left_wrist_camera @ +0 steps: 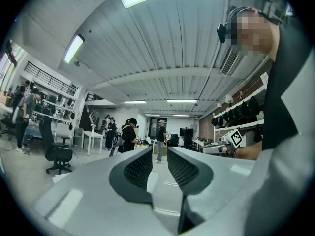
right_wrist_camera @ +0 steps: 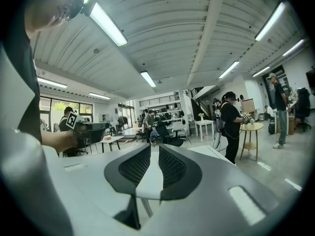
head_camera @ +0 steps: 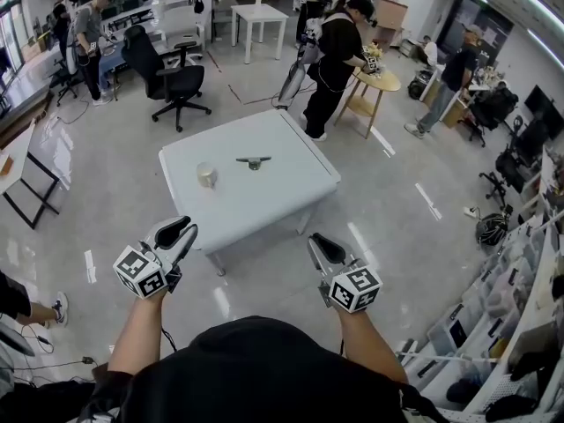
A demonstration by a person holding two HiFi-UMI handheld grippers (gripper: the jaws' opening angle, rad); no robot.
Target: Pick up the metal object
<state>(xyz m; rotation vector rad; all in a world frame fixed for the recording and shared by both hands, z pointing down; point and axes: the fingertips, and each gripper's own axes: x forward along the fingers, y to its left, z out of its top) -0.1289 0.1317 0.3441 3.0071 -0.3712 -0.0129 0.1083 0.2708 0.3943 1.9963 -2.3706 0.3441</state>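
- White counter [head_camera: 264,208] is standing alone on the glossy floor, well ahead of the person. Both grippers are hanging short of its near edge, not over it.
- Metal object [head_camera: 254,161] is lying flat near the middle of the counter. It is dark and thin, with small arms spreading to either side, and nothing is touching it. Finer shape is too small to tell.
- Small pale round thing [head_camera: 206,175] is sitting to the object's left, near but apart. Likely a bystander, not part of the job.
- Left gripper [head_camera: 176,233] is pointing roughly level toward the counter. Its jaws are standing narrowly apart and its own view is showing only the room through the gap, so it is carrying nothing.
- Right gripper [head_camera: 319,245] is pointing the same way, nosing slightly down. Its jaws are parted by a thin slit and are likewise empty.
- Judgement: both tools are being carried forward at rest because the approach is only starting. The pick-up is not yet begun.
- Judgement: the object is lying about centred between the two, so either gripper is looking usable.
- Judgement: a flat, thin piece is calling for wider jaws, a downward tilt and a pinch across its slim middle.
- Risk, as I am reading it: the piece skating on the smooth top if one jaw is touching first.
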